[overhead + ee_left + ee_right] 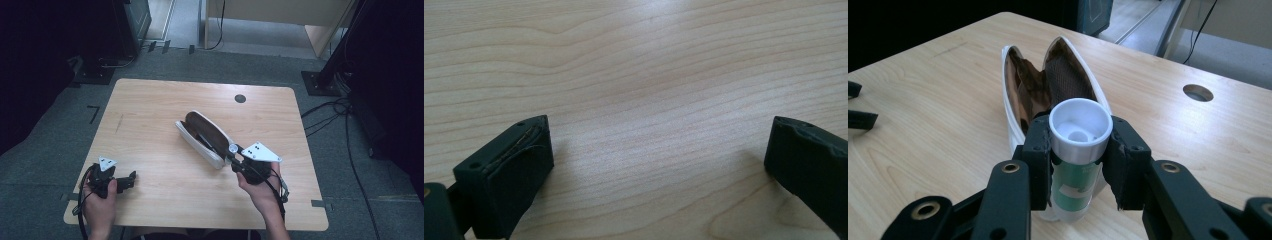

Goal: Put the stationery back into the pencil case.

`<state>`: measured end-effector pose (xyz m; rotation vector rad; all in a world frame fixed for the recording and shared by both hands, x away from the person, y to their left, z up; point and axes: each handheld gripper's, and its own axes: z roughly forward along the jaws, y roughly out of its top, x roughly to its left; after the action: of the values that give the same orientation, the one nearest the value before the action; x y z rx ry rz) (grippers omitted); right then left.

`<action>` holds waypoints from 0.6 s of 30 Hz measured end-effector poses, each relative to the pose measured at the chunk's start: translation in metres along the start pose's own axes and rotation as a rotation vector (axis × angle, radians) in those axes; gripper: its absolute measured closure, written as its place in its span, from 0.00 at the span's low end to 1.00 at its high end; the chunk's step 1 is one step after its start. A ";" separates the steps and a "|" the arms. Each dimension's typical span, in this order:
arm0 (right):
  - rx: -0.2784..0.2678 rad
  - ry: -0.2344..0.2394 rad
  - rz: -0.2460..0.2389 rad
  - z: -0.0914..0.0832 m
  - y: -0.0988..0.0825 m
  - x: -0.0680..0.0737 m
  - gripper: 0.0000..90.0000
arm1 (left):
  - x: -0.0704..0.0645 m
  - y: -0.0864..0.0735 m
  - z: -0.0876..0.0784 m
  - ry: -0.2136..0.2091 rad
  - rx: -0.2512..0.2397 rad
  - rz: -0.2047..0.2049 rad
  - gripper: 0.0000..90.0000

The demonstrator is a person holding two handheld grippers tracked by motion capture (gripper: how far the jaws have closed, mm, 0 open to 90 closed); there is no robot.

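An open white case with a brown lining lies slantwise in the middle of the wooden table. In the right gripper view the case gapes toward the camera. My right gripper is shut on a small tube with a white cap and a green label, held at the case's near end. The tube sits between the jaws. My left gripper rests low at the table's near left, open, with bare wood between its jaws.
A round cable hole is in the table's far side, also seen as a hole in the right gripper view. Stands, cables and a cabinet surround the table on the grey floor. The left gripper's jaws show at that view's left edge.
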<state>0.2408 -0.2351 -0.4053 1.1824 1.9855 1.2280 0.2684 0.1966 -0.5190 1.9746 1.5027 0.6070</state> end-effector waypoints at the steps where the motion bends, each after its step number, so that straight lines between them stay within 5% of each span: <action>1: -0.006 -0.002 -0.003 0.001 0.002 -0.001 0.74 | 0.000 0.000 0.000 0.000 0.000 0.000 0.00; 18: -0.023 -0.020 -0.024 0.034 0.018 0.004 0.74 | 0.000 0.000 0.000 0.000 0.000 0.001 0.00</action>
<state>0.2725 -0.2131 -0.4051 1.1522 1.9604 1.2189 0.2685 0.1967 -0.5190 1.9754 1.5018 0.6072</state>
